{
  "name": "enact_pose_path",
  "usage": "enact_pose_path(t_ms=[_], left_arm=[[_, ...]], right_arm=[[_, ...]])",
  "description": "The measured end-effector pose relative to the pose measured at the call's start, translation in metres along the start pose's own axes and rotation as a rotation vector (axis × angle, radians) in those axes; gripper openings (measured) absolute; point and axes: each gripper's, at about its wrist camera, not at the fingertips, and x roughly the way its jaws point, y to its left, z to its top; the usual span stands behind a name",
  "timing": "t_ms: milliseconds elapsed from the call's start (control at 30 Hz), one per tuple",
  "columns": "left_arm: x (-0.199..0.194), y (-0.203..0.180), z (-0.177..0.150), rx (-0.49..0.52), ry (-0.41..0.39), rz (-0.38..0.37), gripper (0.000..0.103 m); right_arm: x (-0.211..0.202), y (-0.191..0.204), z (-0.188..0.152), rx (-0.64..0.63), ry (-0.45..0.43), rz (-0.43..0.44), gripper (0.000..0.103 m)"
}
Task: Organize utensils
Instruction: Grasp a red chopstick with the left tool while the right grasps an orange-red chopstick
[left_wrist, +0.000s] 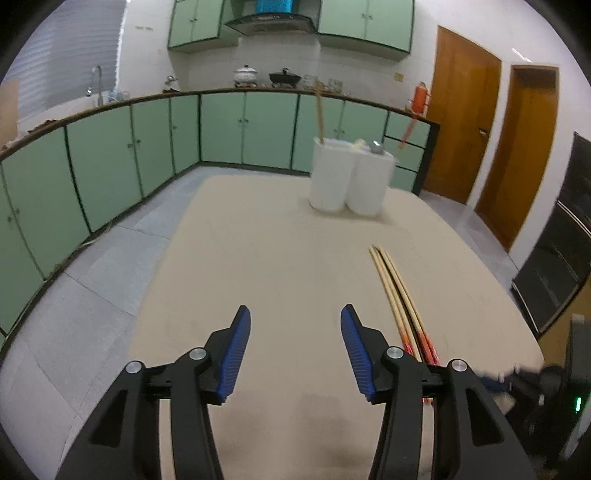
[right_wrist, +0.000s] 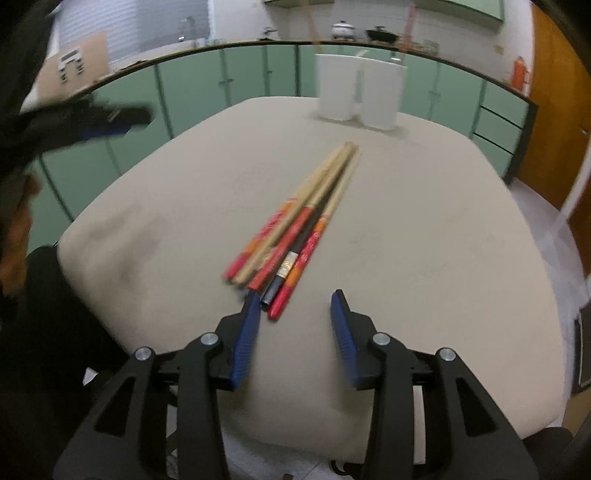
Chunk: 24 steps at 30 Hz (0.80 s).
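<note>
Beige table (right_wrist: 424, 258) holds bundled chopsticks (right_wrist: 295, 229) (two white holders (right_wrist: 356, 88) behind); both grippers (left_wrist: 295, 354) (right_wrist: 297, 332) gape empty.

A bundle of chopsticks (right_wrist: 295, 229) lies on the worktop (right_wrist: 424, 258), near its middle, the thick ends toward the right hand-held gripper (right_wrist: 297, 314) and the thin ends toward the far edge. The near ends lie just ahead of that hand-held gripper's left finger (right_wrist: 246, 332). Two utensil holders (right_wrist: 358, 90) stand side by side, touching, at the far edge of the worktop, well apart from the bundle. A chopstick (left_wrist: 319, 114) stands upright in the left holder. In the left wrist view the bundle lies right of the left hand-held gripper (left_wrist: 295, 332), partly hidden behind its right finger (left_wrist: 356, 350). Cabinets (left_wrist: 147, 147) run behind the worktop and along its left.
</note>
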Motion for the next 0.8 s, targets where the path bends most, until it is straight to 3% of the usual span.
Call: enact_pose_path(t_ms=[367, 633, 800], left_arm=[[0.023, -0.063, -0.054, 0.130, 0.133, -0.129, 0.051], [0.034, -0.078, -0.065, 0.175, 0.179, -0.150, 0.051], [0.037, -0.083, -0.068, 0.190, 0.175, -0.115, 0.053]], right_arm=[[0.005, -0.051, 0.000, 0.091, 0.001, -0.028, 0.044], [-0.001, -0.067, -0.005, 0.097, -0.003, 0.021, 0.048], [-0.006, -0.066, -0.014, 0.096, -0.004, 0.013, 0.049]])
